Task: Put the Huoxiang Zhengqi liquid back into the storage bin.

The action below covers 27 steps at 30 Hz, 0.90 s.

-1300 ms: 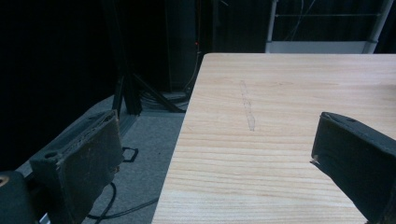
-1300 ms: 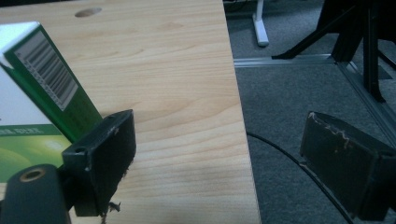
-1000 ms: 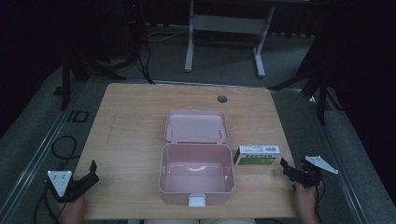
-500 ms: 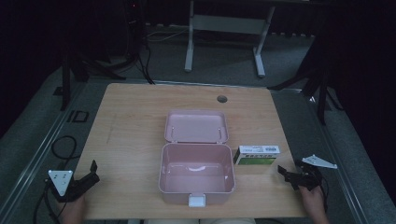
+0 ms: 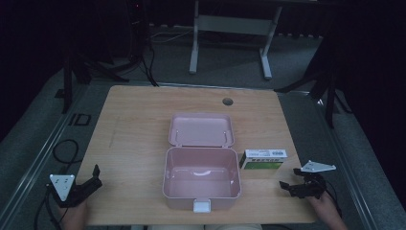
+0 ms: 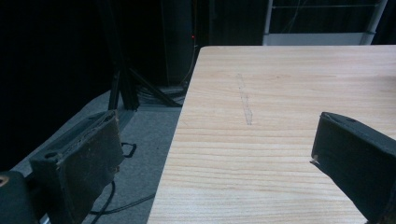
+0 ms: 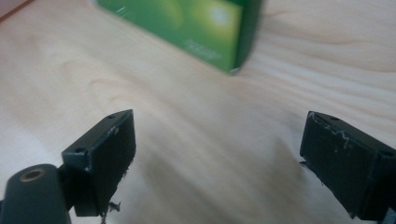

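A pink plastic case [image 5: 201, 184] lies open at the middle of the wooden table [image 5: 134, 134], its lid [image 5: 201, 130] flat behind it and its inside bare. A small green and white carton [image 5: 263, 159] lies just right of the case. My right gripper [image 5: 291, 186] is open near the table's front right corner, a short way in front of the carton [image 7: 196, 28], jaws pointing toward it with nothing between them. My left gripper [image 5: 95, 176] is open at the front left corner, over the table's left edge [image 6: 182, 126], holding nothing.
A round cable hole [image 5: 227, 101] sits near the table's far edge. A white desk frame [image 5: 230, 28] stands on the grey floor behind. Cables [image 5: 62, 153] lie on the floor to the left. Bare wood stretches left of the case.
My right gripper has drawn back from the carton toward the front right corner and turned slightly. The left gripper and the case have stayed put.
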{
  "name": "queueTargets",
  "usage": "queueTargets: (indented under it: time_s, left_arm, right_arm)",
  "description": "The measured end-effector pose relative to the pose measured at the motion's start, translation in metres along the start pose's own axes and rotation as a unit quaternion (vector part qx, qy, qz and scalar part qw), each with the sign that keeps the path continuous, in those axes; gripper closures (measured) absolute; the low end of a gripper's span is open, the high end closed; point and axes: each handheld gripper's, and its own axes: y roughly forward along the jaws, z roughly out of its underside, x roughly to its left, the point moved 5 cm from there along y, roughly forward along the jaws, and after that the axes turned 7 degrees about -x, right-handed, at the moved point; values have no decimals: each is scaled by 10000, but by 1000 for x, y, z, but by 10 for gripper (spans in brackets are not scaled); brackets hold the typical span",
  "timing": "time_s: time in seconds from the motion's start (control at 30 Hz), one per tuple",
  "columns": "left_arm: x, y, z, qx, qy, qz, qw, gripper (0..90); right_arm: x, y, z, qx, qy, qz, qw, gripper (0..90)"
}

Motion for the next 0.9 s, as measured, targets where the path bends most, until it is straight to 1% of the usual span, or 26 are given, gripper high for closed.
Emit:
queueTargets:
  time_s: [0.03,0.1,0.13,0.2,0.23,0.27,0.3,0.33,0.4,0.5,0.6,0.7,0.8,0.87,0.9]
  left_arm:
    - [0,0,0,0,-3,3,10000,21]
    - [0,0,0,-6,-7,5,10000,22]
    - [0,0,0,-3,-11,9,10000,22]
    - [0,0,0,-10,-13,12,10000,21]
    - [0,0,0,-8,-14,12,10000,21]
    - [0,0,0,-6,-11,12,10000,22]
    - [0,0,0,-2,-6,16,10000,21]
    - [0,0,0,-3,-3,17,10000,21]
    - [0,0,0,-2,-6,22,10000,21]
    - [0,0,0,1,-4,23,10000,21]
    - [0,0,0,8,3,25,10000,21]
    - [0,0,0,5,-3,30,10000,21]
    - [0,0,0,6,-3,33,10000,21]
    - [0,0,0,10,1,33,10000,21]
    - [0,0,0,19,5,35,10000,22]
  right_arm:
    - [2,0,0,60,-82,-45,9999,109]
    - [7,0,-1,204,-192,-251,9993,121]
    - [9,0,-2,277,-258,-304,9988,122]
    - [13,0,-3,443,-370,-460,9973,121]
    - [14,0,-3,523,-449,-486,9964,121]
    - [16,0,-4,632,-496,-580,9951,121]
    - [17,0,-4,733,-572,-626,9937,122]
    - [18,0,-5,821,-681,-622,9924,122]
    - [21,0,-6,1031,-795,-754,9886,122]
    - [25,-1,-9,1295,-1042,-908,9819,122]
    - [30,0,-10,1596,-1374,-917,9733,129]
    - [33,1,-11,1950,-1508,-1022,9637,129]
    - [36,0,-14,2236,-1554,-1121,9557,129]
    - [36,-1,-17,2421,-1644,-1074,9502,130]
    - [36,-2,-18,2504,-1691,-1095,9469,130]
